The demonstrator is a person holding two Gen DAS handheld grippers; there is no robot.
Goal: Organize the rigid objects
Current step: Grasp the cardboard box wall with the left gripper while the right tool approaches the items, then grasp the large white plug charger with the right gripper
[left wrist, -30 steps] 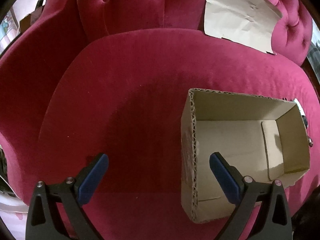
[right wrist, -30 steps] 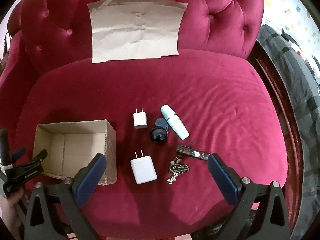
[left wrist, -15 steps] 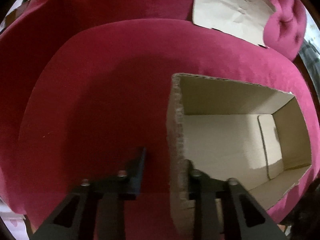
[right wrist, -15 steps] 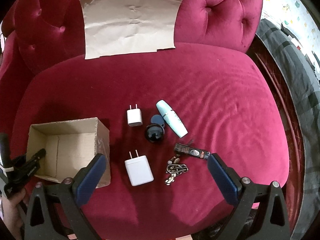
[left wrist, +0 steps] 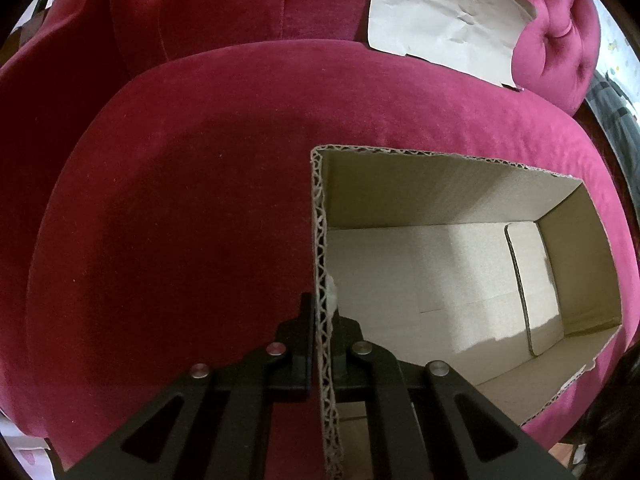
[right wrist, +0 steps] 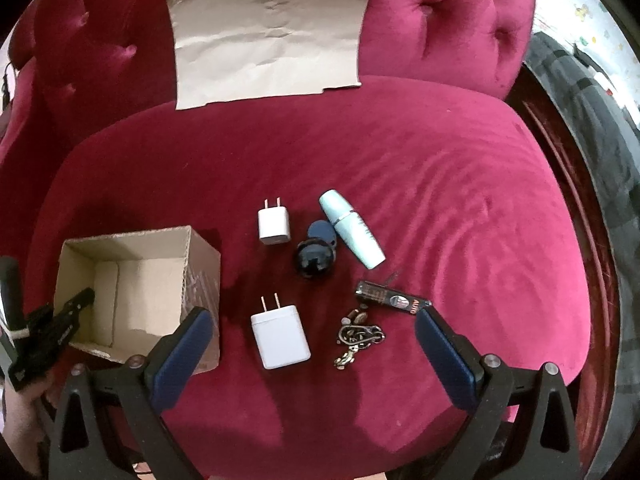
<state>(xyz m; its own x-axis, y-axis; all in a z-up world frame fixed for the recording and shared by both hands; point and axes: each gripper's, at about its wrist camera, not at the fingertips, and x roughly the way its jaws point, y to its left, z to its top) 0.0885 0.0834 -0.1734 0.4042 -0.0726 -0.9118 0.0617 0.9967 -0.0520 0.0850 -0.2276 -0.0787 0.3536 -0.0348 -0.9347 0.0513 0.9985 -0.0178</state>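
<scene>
An open cardboard box (left wrist: 460, 280) (right wrist: 132, 280) sits on the left of the red seat cushion, with nothing inside. My left gripper (left wrist: 322, 312) (right wrist: 76, 300) is shut on the box's near left wall, one finger inside and one outside. My right gripper (right wrist: 312, 332) hangs open above the loose items. These lie to the right of the box: a large white charger (right wrist: 280, 336), a small white charger (right wrist: 273, 226), a black round object (right wrist: 314, 262), a pale blue tube (right wrist: 352, 234), a dark stick (right wrist: 392, 298) and a metal keychain (right wrist: 358, 336).
A sheet of brown paper (right wrist: 268, 32) (left wrist: 448, 12) leans on the tufted chair back (right wrist: 440, 20). The seat cushion (right wrist: 440, 184) falls away at its right edge to a dark wooden frame (right wrist: 568, 184). A hand (right wrist: 20, 420) holds the left gripper at the lower left.
My left gripper closed from wide open onto the box's left wall. The right gripper stayed open and shifted only slightly.
</scene>
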